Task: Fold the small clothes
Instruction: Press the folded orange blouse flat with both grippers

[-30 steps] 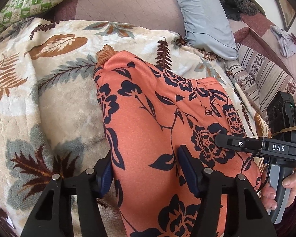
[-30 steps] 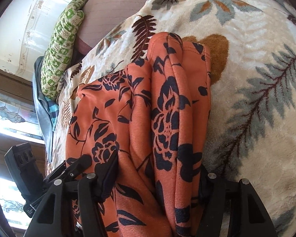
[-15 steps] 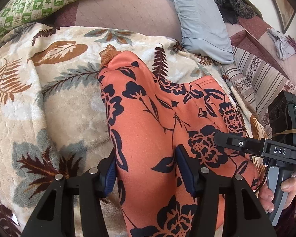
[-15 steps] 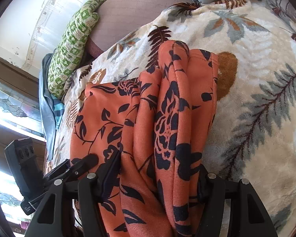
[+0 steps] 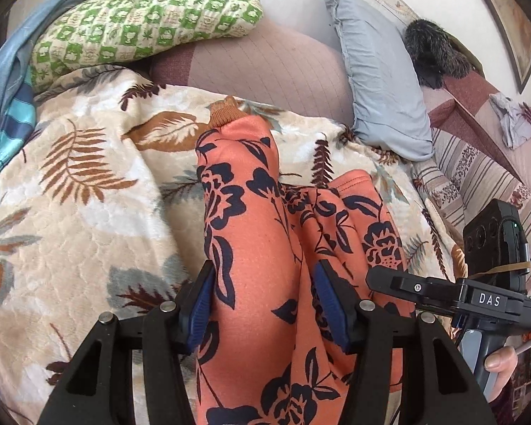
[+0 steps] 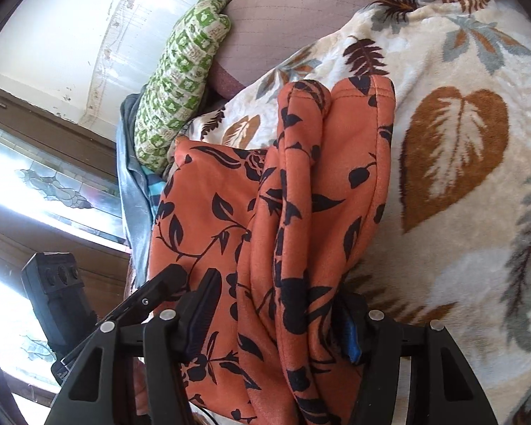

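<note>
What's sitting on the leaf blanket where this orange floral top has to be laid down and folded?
Nothing visible. The leaf-print blanket around the orange floral garment is bare; the green checked pillow and grey pillow lie at its far edge.

Left gripper (image 5: 262,304), low centre of its frame, pinches cloth (image 5: 258,248) between blue pads. Right gripper (image 6: 276,313), low centre, likewise grips it, jaws having just narrowed. A hand (image 5: 501,363) at lower right holds its handle.
</note>
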Available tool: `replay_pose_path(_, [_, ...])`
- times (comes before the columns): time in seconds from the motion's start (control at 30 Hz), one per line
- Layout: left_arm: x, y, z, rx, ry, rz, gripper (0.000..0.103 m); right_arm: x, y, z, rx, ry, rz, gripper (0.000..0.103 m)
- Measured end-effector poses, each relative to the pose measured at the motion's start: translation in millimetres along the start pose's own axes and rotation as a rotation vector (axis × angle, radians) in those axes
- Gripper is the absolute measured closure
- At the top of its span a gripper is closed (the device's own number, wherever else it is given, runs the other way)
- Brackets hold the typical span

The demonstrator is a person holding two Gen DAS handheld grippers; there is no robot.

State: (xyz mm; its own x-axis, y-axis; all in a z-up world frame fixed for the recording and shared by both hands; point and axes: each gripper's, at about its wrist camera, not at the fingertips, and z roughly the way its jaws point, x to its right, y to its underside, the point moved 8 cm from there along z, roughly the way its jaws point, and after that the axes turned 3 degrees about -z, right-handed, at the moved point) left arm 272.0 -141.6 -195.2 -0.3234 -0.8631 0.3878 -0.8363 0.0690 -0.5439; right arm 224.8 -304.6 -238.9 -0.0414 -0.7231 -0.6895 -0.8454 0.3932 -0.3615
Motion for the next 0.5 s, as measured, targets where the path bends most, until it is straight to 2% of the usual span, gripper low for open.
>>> replay_pose_path(0.23, [-30.9, 0.6, -1.0, 0.004, -0.066, -0.023, 0.046, -27.3, -1.9, 25.5, 0.012, -0.023, -0.045, 0.042])
replay_pose_path(0.33, [-44.8, 5.9, 6.9, -0.017, -0.101, -0.03, 0.046, -14.3, 1.5, 31.6, -0.006, 0.064, -0.031, 0.042])
replay_pose_path(0.43, [-53.4, 14.0, 20.0, -0.062, -0.118, -0.034, 0.046, 15.6, 6.5, 38.5, -0.056, 0.199, 0.008, 0.042])
replay_pose_path(0.5, [-56.3, 19.3, 31.1, -0.088, -0.138, -0.029, 0.045, 33.9, 11.3, 41.8, -0.095, 0.208, 0.082, 0.042])
